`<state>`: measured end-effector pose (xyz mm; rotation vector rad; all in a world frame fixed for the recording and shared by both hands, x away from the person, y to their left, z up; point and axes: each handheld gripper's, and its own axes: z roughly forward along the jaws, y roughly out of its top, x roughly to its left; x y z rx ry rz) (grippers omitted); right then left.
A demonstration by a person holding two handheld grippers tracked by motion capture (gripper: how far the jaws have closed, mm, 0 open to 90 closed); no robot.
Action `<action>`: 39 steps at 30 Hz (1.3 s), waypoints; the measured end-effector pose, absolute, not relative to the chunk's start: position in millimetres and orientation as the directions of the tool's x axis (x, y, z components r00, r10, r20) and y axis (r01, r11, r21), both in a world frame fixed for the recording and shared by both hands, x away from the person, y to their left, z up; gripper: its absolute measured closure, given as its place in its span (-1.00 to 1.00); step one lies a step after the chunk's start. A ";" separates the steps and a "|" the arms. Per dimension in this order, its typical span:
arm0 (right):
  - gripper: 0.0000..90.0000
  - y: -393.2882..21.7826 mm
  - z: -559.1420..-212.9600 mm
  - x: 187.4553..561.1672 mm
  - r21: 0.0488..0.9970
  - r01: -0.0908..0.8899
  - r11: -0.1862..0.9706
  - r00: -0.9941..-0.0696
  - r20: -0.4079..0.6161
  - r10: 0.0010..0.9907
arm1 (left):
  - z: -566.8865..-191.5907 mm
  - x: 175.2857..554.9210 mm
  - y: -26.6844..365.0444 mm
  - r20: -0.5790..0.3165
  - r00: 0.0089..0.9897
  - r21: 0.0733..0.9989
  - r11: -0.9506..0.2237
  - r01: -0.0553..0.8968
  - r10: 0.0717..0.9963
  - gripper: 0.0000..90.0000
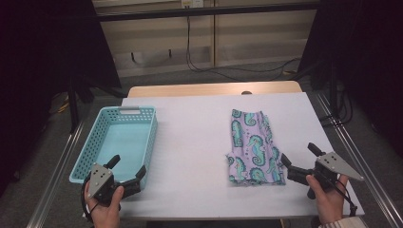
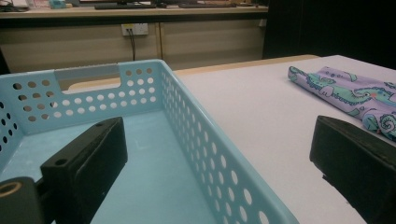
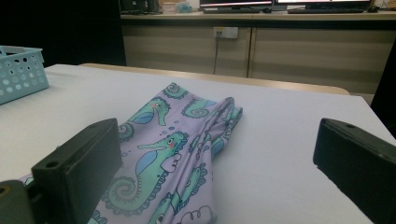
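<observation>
Your right claw gapes beside folded shorts, ready to grab; left claw, apart too, waits at basket.

Basket on table left, folded cloth right, well apart.

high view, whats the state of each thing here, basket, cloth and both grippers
blue basket: upright on the table's left side, empty
seahorse-print cloth: folded, lying flat on the table's right side, not held
left gripper: jaws open, nothing between them, at the basket's near end
right gripper: jaws open, nothing between them, beside the cloth's near right corner
white table: bears the basket and the cloth
</observation>
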<state>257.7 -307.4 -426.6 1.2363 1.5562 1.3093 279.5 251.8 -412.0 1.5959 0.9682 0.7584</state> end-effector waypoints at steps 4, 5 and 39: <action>-0.99 -307.1 -426.7 257.7 0.977 0.213 0.018 -0.260 0.039 0.965 | -411.8 279.7 251.6 -0.007 0.467 0.973 -0.103 0.208 0.884 -0.90; -0.99 -306.9 -426.8 257.8 0.976 0.215 0.017 -0.267 0.043 0.963 | -411.7 280.0 251.4 -0.012 0.464 0.974 -0.095 0.207 0.886 -0.91; -0.98 -290.6 -424.9 264.9 0.951 0.299 0.080 -0.451 0.066 0.890 | -399.1 283.3 206.1 0.000 0.579 0.964 -0.153 0.216 0.815 -0.90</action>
